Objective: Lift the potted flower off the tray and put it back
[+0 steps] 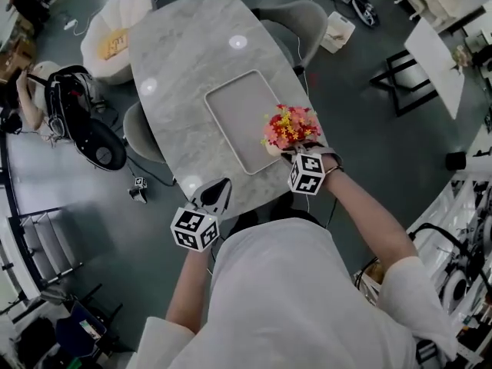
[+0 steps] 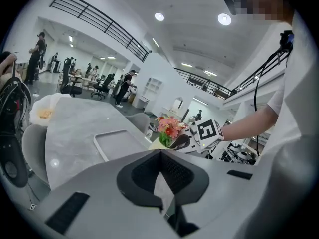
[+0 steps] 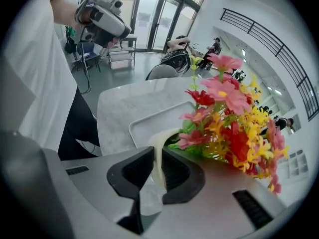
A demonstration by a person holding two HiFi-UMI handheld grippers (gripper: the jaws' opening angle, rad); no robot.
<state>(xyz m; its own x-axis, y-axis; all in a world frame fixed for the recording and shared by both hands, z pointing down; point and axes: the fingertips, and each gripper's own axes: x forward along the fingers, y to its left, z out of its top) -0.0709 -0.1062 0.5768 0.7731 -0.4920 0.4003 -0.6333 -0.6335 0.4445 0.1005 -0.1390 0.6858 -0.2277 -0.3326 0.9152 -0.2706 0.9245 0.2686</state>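
A: Right claw (image 3: 157,153) state?
B: Narrow gap, clamped on the cream wall of the potted flower (image 3: 227,118). The wall sat between both pads. Blooms spread beyond the jaws and to their right.
A: Head view agreed?
B: Yes. Right claw (image 1: 286,152) came in from the person's side, with the potted flower (image 1: 290,127) right at its tips.
A: Pot on the tray (image 1: 231,106)?
B: Didn't look so. From above, the pot was past the tray's right rim, over the table (image 1: 184,44) edge. In the right gripper view the tray (image 3: 149,121) lay beyond the jaws, below and left of the pot. Couldn't tell whether the base touched anything.
A: Left claw (image 2: 160,153)?
B: Tips together, nothing between them.
A: Where was it?
B: Left claw (image 1: 221,187) was over the near table edge, well apart from the pot. Tray (image 2: 117,143) was ahead and slightly left of its jaws. Potted flower (image 2: 168,128) and right claw (image 2: 182,142) were ahead and right.
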